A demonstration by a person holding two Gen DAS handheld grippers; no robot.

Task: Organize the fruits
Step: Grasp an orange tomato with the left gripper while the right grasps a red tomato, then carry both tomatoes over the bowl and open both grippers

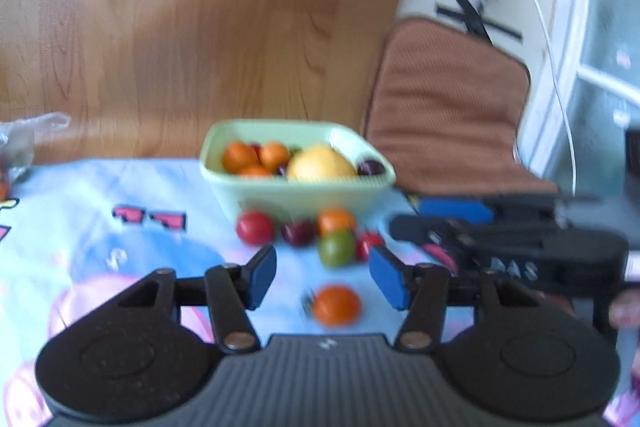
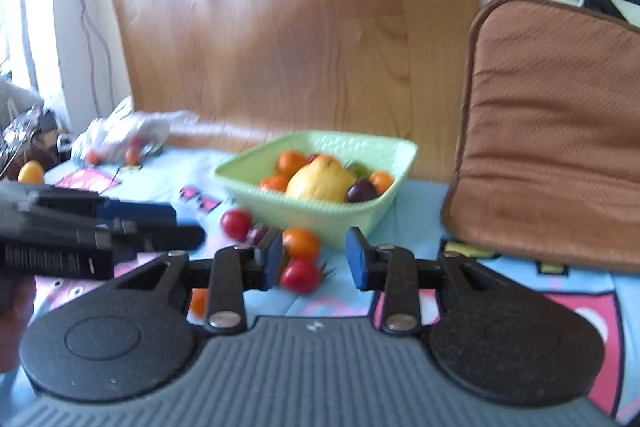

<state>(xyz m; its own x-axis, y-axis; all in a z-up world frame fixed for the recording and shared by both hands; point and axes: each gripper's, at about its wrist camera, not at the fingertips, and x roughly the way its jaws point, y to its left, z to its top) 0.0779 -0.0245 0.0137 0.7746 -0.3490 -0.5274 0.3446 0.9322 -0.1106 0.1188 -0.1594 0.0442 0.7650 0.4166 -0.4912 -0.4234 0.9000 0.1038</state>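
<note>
wood panel (image 1: 200, 27) stands behind the desk (image 1: 80, 227), which has a light blue printed cloth on it. brown cushion (image 2: 552, 131) leans upright at the desk's right side. pale green bowl (image 1: 296, 191) sits mid-desk at the back, holding a big yellow fruit (image 1: 320, 165), several small orange fruits and a dark plum (image 1: 370, 167). clear plastic bag (image 2: 128, 135) with a few small fruits lies far left. left hand-held gripper (image 1: 322, 277) hovers low with jaws apart, nothing clamped; an orange fruit (image 1: 336, 305) lies on the cloth in the gap below them. right hand-held gripper (image 2: 314, 259) also has jaws apart, gripping nothing; a red tomato (image 2: 299, 275) and another orange fruit (image 2: 301, 243) show between the pads, contact unclear. loose in front of the bowl: red fruit (image 1: 255, 227), dark cherry (image 1: 298, 231), green fruit (image 1: 337, 247). frames blurred.
</note>
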